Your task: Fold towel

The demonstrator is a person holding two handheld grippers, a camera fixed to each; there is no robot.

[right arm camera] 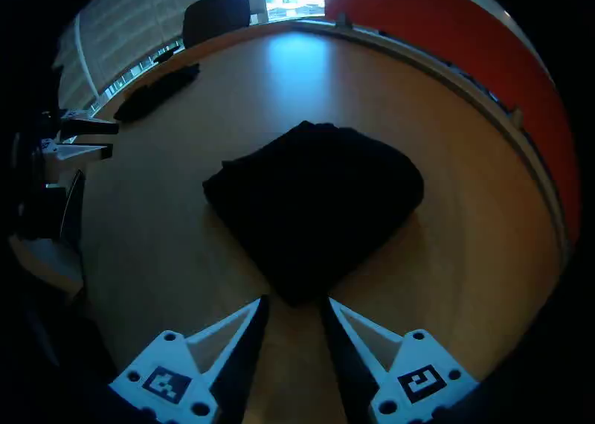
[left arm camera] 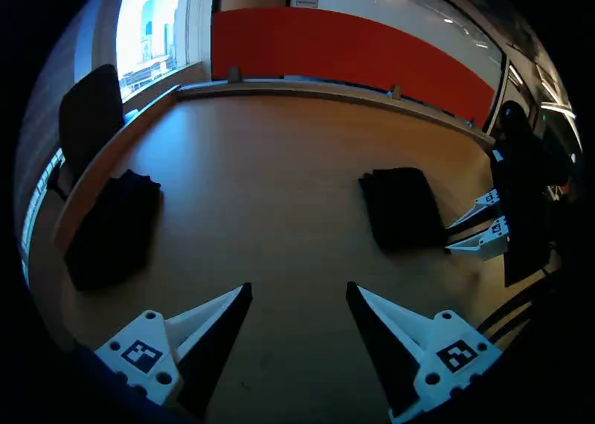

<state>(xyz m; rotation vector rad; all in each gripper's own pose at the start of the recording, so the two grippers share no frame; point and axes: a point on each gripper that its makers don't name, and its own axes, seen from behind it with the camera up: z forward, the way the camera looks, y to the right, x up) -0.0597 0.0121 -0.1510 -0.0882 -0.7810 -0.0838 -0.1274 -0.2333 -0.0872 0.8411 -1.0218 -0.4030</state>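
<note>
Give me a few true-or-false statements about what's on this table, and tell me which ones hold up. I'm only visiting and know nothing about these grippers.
1. The dark towel lies on the wooden table. True.
2. The left gripper is clamped on the towel. False: its fingers stand apart over bare table and hold nothing.
3. A second dark cloth lies near the table's edge, apart from the towel. True.
4. The right gripper holds the towel up in the air. False: the towel rests on the table, and the gripper is open with its tips at the towel's near corner.
5. The panel behind the table is green. False: the panel is red.
</note>
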